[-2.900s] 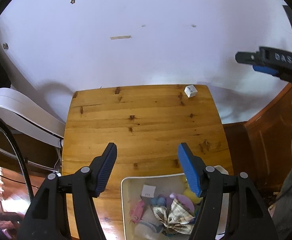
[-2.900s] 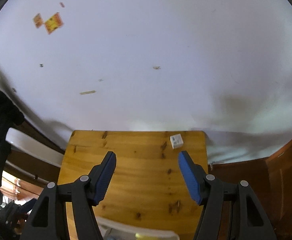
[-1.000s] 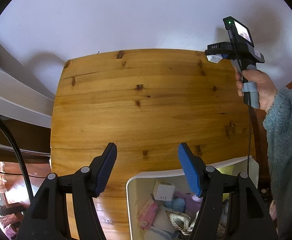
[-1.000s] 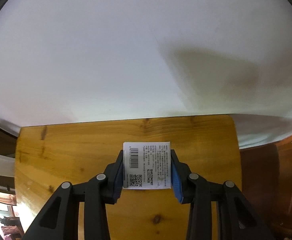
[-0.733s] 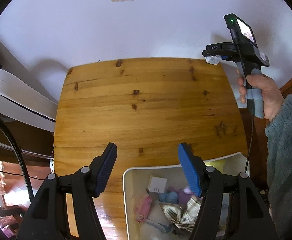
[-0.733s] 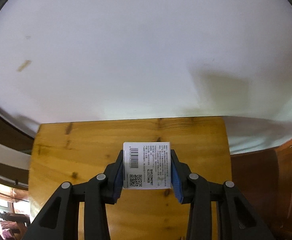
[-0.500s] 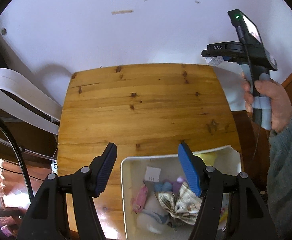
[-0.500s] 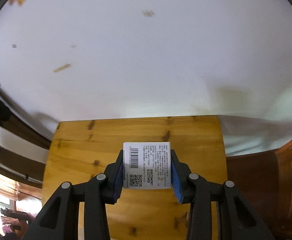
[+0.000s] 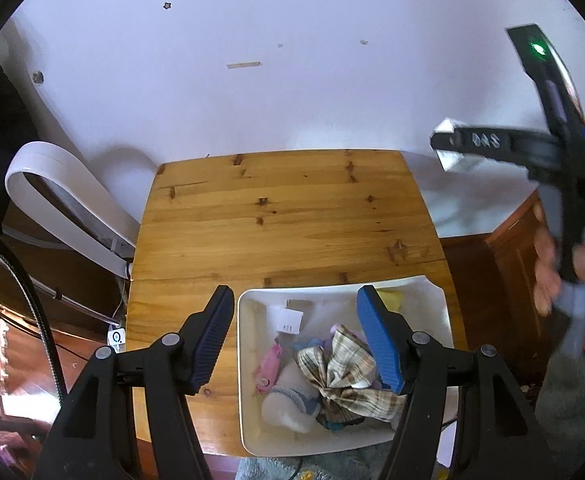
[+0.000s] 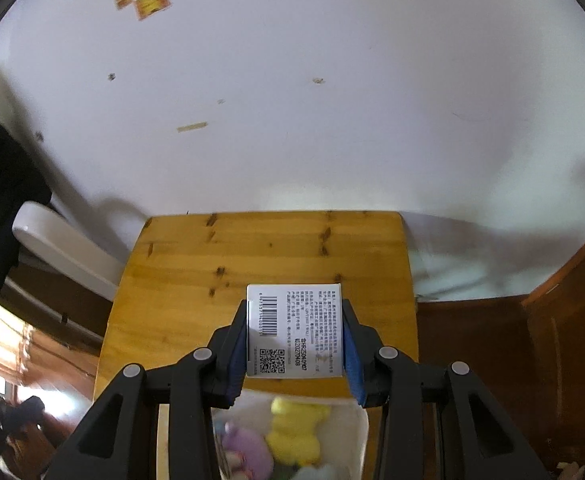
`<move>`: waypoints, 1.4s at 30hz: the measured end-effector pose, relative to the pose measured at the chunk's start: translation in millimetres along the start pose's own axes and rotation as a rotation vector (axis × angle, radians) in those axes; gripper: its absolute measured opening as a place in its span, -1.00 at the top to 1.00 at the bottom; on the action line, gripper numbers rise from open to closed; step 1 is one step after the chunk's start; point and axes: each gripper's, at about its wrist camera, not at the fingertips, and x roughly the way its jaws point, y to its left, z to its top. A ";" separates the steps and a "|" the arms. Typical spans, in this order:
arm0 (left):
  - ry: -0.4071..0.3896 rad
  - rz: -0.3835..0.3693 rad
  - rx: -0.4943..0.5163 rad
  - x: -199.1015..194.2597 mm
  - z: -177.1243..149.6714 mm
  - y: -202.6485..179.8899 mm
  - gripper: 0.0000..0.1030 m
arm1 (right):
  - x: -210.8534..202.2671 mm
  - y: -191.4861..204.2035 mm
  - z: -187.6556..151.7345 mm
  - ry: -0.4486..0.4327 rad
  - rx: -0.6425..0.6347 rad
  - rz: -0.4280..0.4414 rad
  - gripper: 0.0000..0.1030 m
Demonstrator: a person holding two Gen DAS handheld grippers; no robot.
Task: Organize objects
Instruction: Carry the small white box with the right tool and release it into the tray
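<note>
Clamping a small white printed cardboard box [image 10: 294, 330] between its blue pads, the right gripper [image 10: 294, 346] hangs above the white plastic bin [image 9: 248, 364] on the wooden table [image 9: 276, 216]; the left gripper [image 9: 298, 338] hovers spread wide over that bin.

left claw [image 9: 294, 336]: black frame, blue ribbed fingers [image 9: 378, 344] spread wide, holding nothing | right claw [image 10: 295, 346]: blue fingers [image 10: 350, 354] closed, clamping a white printed box [image 10: 294, 330] on both sides | right hand [image 9: 568, 276]: wrapped around claw handle, blurred
</note>
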 end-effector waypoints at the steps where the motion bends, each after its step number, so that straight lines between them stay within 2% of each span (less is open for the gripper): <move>1: 0.001 -0.003 -0.004 -2.2 -1.5 -0.8 -0.32 | -4.8 2.4 -8.1 0.003 -0.005 0.000 0.21; 10: -0.012 0.002 -0.021 -20.0 -15.5 -11.7 -0.32 | -49.7 15.0 -59.8 0.011 -0.012 0.054 0.21; 19: -0.026 0.035 -0.033 -28.3 -26.5 -15.9 -0.32 | -74.3 25.7 -94.7 -0.010 -0.009 0.045 0.20; 31: -0.017 0.062 -0.059 -28.6 -34.2 -14.8 -0.32 | -71.6 32.8 -128.0 0.071 0.008 0.056 0.20; 33: -0.028 0.076 -0.099 -27.7 -34.2 -15.1 -0.32 | -71.7 32.6 -130.3 0.073 0.013 0.049 0.20; 42: -0.030 0.066 -0.110 -27.0 -35.0 -14.1 -0.32 | -67.6 29.2 -131.2 0.102 0.031 0.034 0.19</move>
